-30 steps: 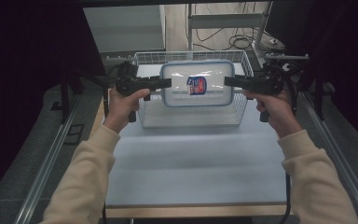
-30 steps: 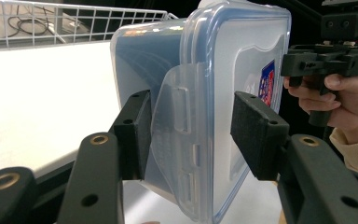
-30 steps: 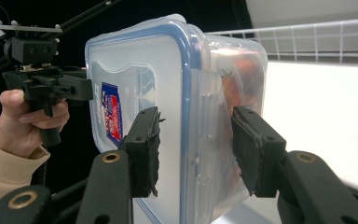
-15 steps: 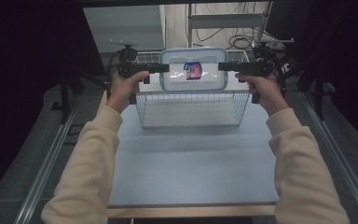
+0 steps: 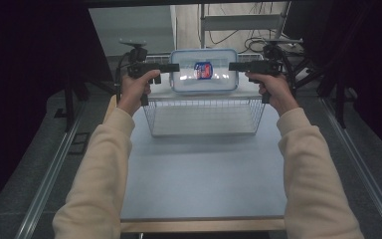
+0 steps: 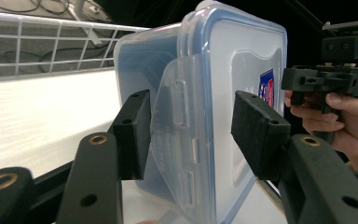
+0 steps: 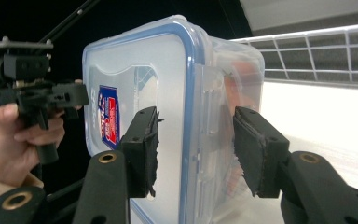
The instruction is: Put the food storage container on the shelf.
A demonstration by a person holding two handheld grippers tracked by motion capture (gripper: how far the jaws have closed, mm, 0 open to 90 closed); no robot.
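Clear plastic box (image 5: pixel 204 70) – clamped between both grippers – beyond wire basket (image 5: pixel 204 117), white table (image 5: pixel 199 174).

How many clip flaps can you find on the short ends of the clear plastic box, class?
2. One clip flap sits on the box end between the left claw's jaws, another on the opposite end, between the right claw's. Long-side flaps may be hidden.

A: Container (image 5: pixel 204 70): clear glossy plastic, smooth, with a blue rim seal and a printed paper-like label (image 5: pixel 203 69). Basket (image 5: pixel 204 117): thin metal wire, light-coated.

B: Left tongs (image 6: pixel 191 128) and right tongs (image 7: pixel 196 149): matt black plastic, with rough, foam-like pads (image 6: pixel 256 130). Table (image 5: pixel 199 174): smooth matt pale top, bare wood front edge. Sleeves (image 5: pixel 99 169): soft cream cloth.
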